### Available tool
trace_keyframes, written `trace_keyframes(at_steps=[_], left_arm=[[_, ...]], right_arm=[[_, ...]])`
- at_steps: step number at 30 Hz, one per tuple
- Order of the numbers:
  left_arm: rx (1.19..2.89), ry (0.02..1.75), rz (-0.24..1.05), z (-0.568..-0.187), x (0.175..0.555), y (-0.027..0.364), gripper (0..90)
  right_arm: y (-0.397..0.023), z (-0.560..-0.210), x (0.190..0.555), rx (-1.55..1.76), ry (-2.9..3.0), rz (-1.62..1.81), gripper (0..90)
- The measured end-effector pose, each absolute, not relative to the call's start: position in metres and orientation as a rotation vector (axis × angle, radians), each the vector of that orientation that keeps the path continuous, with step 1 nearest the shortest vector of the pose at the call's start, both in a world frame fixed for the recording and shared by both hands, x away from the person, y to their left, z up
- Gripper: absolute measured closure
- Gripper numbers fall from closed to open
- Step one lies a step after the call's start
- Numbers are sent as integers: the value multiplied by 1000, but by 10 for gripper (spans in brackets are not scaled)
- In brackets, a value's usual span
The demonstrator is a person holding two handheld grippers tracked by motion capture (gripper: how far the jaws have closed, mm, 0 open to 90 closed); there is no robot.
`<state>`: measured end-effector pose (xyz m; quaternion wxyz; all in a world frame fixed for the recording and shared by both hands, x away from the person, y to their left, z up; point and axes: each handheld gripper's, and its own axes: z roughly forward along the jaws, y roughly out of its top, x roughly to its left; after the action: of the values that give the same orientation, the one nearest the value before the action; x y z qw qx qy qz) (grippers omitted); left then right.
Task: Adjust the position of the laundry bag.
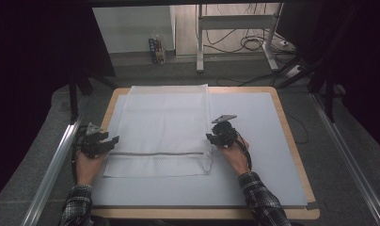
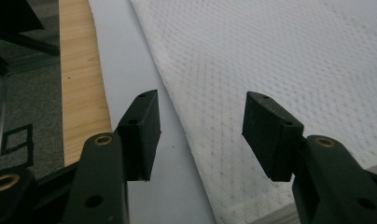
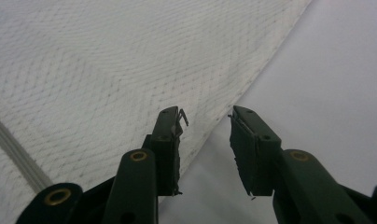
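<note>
A: White mesh bag (image 1: 162, 129) lay flat on the pale grey mat (image 1: 263, 141) covering the wooden table (image 1: 291, 141), its zipper band running across near the person's end. Where were the hands?

B: One at each side edge of the bag. Seen from the high view, the left hand (image 1: 87, 165) came in from the lower left, forearm in a plaid sleeve (image 1: 77, 207), with the left gripper (image 1: 108, 141) pointing level toward the bag's left edge. The right hand (image 1: 235, 153) angled in from the lower right, and the right gripper (image 1: 210, 137) pointed at the bag's right edge.

A: How did the jaws stand?

B: In the left gripper view, the left gripper (image 2: 200, 133) was parted, straddling the bag's (image 2: 280, 70) edge from above: one pad over the mat (image 2: 130, 93), the other over the mesh, neither pressing on it. In the right gripper view, the right gripper (image 3: 205, 140) was likewise released, its gap narrower, with the bag's (image 3: 107, 70) hem running between the jaws; one sat over mesh, the other over bare mat (image 3: 336, 84)
</note>
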<state>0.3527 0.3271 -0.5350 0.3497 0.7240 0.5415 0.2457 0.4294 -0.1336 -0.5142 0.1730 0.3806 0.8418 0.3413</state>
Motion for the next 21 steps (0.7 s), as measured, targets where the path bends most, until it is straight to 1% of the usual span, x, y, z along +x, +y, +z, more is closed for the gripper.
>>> trace_keyframes(at_steps=[1, 3, 6, 9, 14, 15, 16, 17, 18, 19, 21], left_arm=[[1900, 1431, 675, -536, 356, 326, 489], [1895, 1428, 661, -537, 358, 326, 500], [1918, 1424, 682, -538, 363, 322, 517], [1970, 1472, 756, -542, 368, 316, 521], [2005, 1474, 724, -549, 370, 312, 549], [2001, 1481, 709, -548, 369, 312, 589], [2001, 1481, 709, -548, 369, 312, 604], [1997, 1479, 701, -548, 369, 311, 604], [1997, 1475, 692, -549, 369, 311, 630], [1983, 1475, 660, -549, 369, 311, 687], [1973, 1474, 646, -549, 369, 312, 737]], right_arm=[[-133, -515, 430, 1085, 2385, 966, 610], [-133, -515, 430, 1084, 2384, 962, 609], [-134, -516, 430, 1073, 2388, 948, 605], [-133, -518, 431, 1071, 2397, 964, 578], [-130, -521, 431, 1062, 2409, 936, 598], [-129, -523, 431, 1058, 2427, 914, 614], [-129, -523, 431, 1058, 2427, 914, 614], [-128, -524, 431, 1055, 2432, 914, 637], [-129, -524, 431, 1056, 2438, 923, 661], [-128, -524, 430, 1064, 2448, 922, 700], [-127, -524, 429, 1063, 2451, 927, 737]])
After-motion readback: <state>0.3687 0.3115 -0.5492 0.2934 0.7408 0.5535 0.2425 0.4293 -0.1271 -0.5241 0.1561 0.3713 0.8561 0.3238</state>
